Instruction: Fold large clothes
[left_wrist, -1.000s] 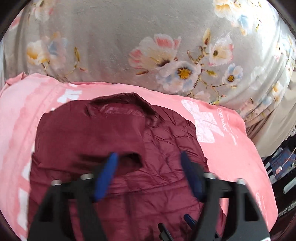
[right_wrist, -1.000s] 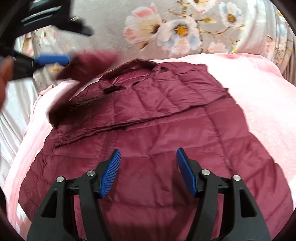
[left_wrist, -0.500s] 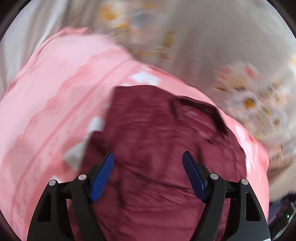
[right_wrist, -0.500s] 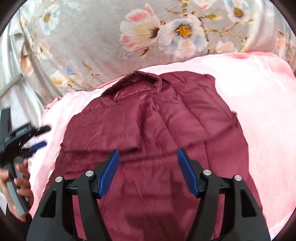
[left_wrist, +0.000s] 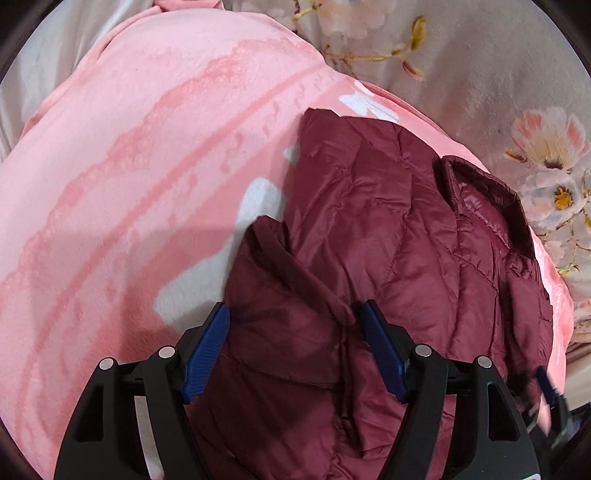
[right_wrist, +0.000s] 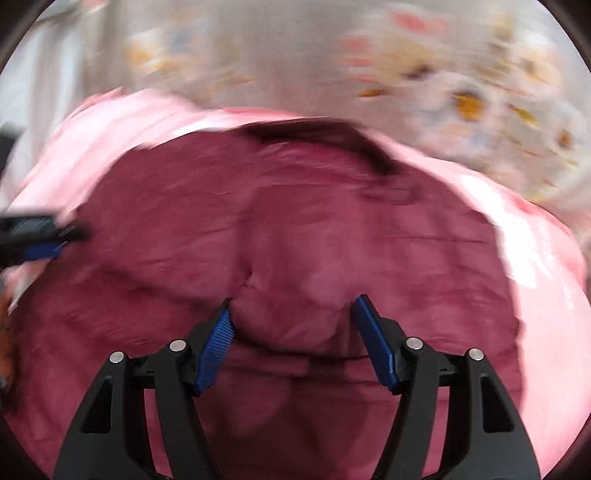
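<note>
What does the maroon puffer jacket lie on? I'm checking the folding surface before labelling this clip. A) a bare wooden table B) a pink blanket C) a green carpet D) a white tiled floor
B: the maroon puffer jacket is spread on a pink blanket, with flowered grey bedding behind it.

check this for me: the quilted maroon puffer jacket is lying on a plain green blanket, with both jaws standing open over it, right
Not quite: the quilted maroon puffer jacket lies on a pink patterned blanket, not a plain green one, as the left wrist view shows. Both sets of jaws do stand open over it.
</note>
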